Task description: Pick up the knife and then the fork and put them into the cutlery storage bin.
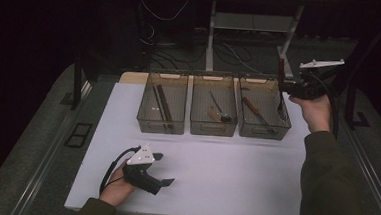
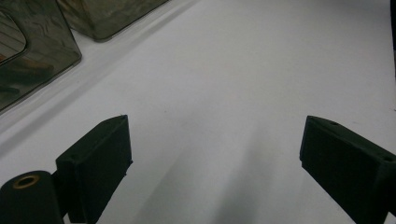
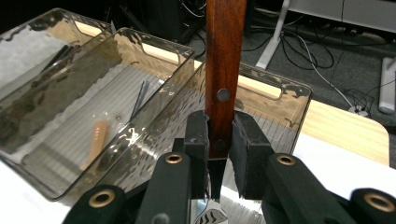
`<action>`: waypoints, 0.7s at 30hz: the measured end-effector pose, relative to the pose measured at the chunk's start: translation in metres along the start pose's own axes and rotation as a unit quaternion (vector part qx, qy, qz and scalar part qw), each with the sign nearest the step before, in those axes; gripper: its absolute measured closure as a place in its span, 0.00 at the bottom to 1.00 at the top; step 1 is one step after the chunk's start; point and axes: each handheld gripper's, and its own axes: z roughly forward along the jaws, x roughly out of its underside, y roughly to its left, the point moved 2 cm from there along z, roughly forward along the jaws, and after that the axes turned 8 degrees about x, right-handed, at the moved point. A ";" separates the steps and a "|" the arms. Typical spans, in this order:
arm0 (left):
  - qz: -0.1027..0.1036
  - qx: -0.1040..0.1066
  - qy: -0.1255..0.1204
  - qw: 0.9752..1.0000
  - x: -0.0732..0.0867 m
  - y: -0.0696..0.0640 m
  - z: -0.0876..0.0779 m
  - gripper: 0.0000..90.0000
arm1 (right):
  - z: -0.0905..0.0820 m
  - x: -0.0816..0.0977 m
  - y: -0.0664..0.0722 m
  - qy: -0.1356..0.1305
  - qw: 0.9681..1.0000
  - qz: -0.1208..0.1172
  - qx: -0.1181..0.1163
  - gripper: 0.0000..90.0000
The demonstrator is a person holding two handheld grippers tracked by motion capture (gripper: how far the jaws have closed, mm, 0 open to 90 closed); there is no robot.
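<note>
Dark room, grey carpet floor (image 1: 36,143), cables (image 1: 232,52) behind white table (image 1: 224,174).

The right tool (image 1: 284,79) holds a wooden-handled utensil (image 1: 281,69) upright above the rightmost bin (image 1: 264,127); the left tool (image 1: 162,170) rests on the table (image 1: 234,175)

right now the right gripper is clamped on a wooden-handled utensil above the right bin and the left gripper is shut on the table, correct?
Not quite. The left gripper is open: the left gripper view shows its jaws standing wide apart over the bare table. The rest holds: the right gripper is clamped on the wooden-handled utensil above the right bin.
</note>
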 end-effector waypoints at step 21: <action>-0.003 0.001 -0.002 1.000 0.000 0.000 0.000 0.10 | 0.045 0.038 0.000 0.053 0.998 0.012 0.014 0.86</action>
